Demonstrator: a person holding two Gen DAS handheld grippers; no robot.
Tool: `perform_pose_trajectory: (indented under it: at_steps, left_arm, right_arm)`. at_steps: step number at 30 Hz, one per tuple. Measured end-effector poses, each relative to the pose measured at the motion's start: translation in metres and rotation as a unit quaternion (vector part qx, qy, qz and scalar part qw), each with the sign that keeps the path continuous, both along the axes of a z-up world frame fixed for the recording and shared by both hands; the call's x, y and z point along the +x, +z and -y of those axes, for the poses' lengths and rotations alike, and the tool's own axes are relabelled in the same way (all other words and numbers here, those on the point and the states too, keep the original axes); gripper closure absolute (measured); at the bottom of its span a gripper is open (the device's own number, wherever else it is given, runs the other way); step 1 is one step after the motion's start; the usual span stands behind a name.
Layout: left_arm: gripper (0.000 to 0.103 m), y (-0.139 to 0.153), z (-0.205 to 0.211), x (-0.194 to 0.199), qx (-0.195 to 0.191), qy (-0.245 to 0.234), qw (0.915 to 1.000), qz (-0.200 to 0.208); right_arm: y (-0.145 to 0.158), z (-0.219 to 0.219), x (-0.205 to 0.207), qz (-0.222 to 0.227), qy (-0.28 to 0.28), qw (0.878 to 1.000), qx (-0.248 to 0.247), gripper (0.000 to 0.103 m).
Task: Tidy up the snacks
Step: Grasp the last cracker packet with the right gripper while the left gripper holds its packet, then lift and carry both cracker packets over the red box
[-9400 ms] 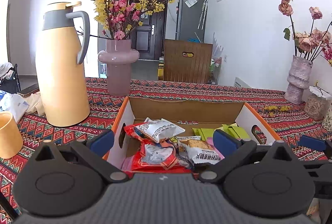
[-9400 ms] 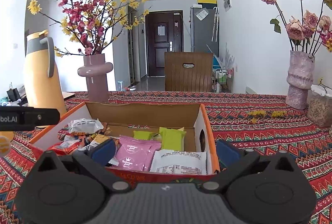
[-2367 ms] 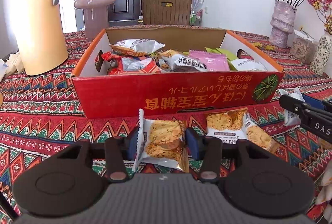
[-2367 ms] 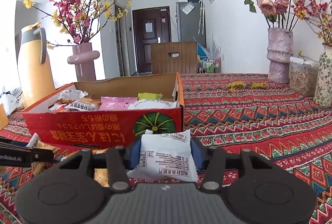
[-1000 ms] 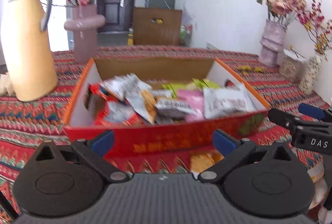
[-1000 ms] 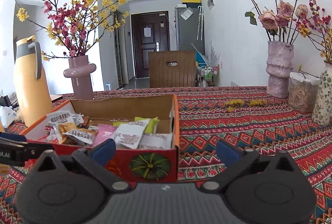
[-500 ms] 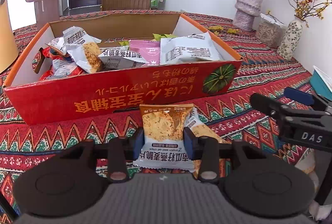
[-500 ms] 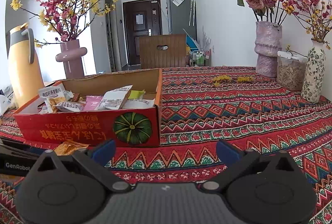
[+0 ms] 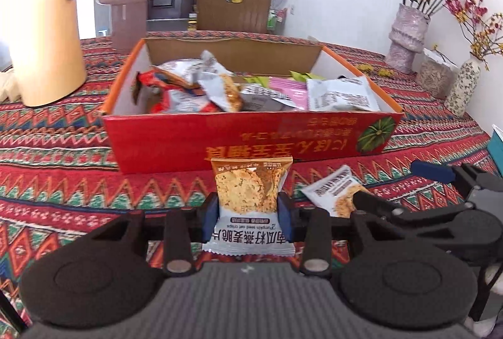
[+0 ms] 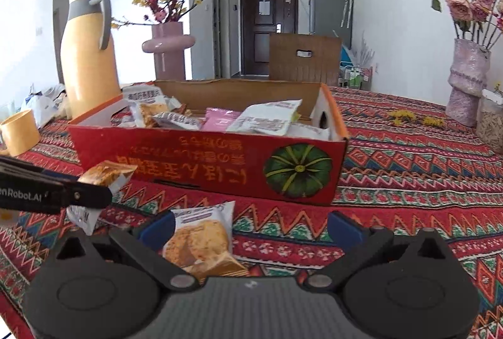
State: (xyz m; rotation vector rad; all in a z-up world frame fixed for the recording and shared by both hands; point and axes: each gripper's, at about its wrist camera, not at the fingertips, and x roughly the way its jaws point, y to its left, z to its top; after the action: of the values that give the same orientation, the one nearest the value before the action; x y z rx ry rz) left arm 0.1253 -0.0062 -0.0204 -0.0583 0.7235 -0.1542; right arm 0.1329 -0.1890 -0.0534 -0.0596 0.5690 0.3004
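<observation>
A red cardboard box (image 9: 176, 134) (image 10: 201, 163) with several snack packets stands on the patterned tablecloth. My left gripper (image 9: 248, 213) is shut on an orange-and-white oat crisp packet (image 9: 250, 197), lifted in front of the box; from the right wrist view the same packet (image 10: 103, 178) shows at the left. A second crisp packet (image 10: 201, 238) (image 9: 333, 191) lies on the cloth. My right gripper (image 10: 251, 226) stands open over it, with the packet close to the left finger. That right gripper (image 9: 446, 182) shows at the right of the left wrist view.
A yellow thermos jug (image 9: 41, 34) (image 10: 89, 56) and a pink vase (image 9: 129, 6) stand behind the box on the left. A yellow cup (image 10: 19, 131) sits at the far left. Vases and a jar (image 9: 437, 78) line the right side of the table.
A second ago my left gripper was open above the box; it dropped and shut on the crisp packet, which now lifts. My right gripper came down over the second packet.
</observation>
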Motion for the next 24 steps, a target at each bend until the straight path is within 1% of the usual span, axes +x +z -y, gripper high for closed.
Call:
perform_pose_trajectory:
  at_steps: [2, 4, 7, 9, 10, 12, 13, 15, 16, 17, 18, 24]
  left_arm:
    - [0.063, 0.002, -0.006, -0.003, -0.001, 0.007, 1.0000, 0.002]
    - [0.063, 0.004, -0.010, -0.006, -0.002, 0.013, 0.9999, 0.004]
    - [0.063, 0.005, -0.014, -0.008, -0.004, 0.017, 0.9998, 0.005]
    - [0.063, 0.005, -0.016, -0.011, -0.007, 0.018, 0.9998, 0.008]
    - [0.063, 0.005, -0.017, -0.011, -0.008, 0.018, 0.9998, 0.009]
    - [0.063, 0.006, -0.018, -0.012, -0.011, 0.019, 0.9997, 0.010]
    - [0.063, 0.006, -0.019, -0.012, -0.012, 0.019, 0.9997, 0.010]
    - [0.063, 0.007, -0.019, -0.013, -0.013, 0.019, 0.9997, 0.012]
    - [0.063, 0.008, -0.020, -0.014, -0.014, 0.019, 0.9996, 0.013]
    - [0.063, 0.009, -0.019, -0.014, -0.015, 0.018, 0.9996, 0.015]
    - [0.063, 0.010, -0.019, -0.015, -0.016, 0.018, 0.9996, 0.017]
    - [0.063, 0.023, -0.018, -0.016, -0.014, 0.015, 0.9991, 0.036]
  right_arm:
    - [-0.001, -0.011, 0.006, -0.011, 0.009, 1.000, -0.016, 0.001]
    - [0.000, -0.017, 0.011, -0.019, 0.020, 0.999, -0.018, 0.001]
    - [-0.003, -0.028, 0.018, -0.033, 0.032, 0.998, -0.033, 0.007]
    - [-0.007, -0.035, 0.020, -0.041, 0.038, 0.997, -0.045, 0.021]
    - [-0.009, -0.037, 0.020, -0.043, 0.040, 0.997, -0.050, 0.023]
    - [-0.008, -0.038, 0.018, -0.041, 0.046, 0.997, -0.047, 0.033]
    - [-0.008, -0.038, 0.016, -0.041, 0.049, 0.997, -0.045, 0.036]
    - [-0.007, -0.038, 0.014, -0.041, 0.059, 0.997, -0.039, 0.051]
    - [-0.007, -0.039, 0.012, -0.039, 0.059, 0.997, -0.041, 0.051]
    - [-0.007, -0.040, 0.011, -0.037, 0.059, 0.997, -0.043, 0.056]
    - [-0.007, -0.040, 0.009, -0.035, 0.058, 0.997, -0.042, 0.058]
    - [-0.005, -0.039, 0.006, -0.019, 0.044, 0.998, -0.035, 0.060]
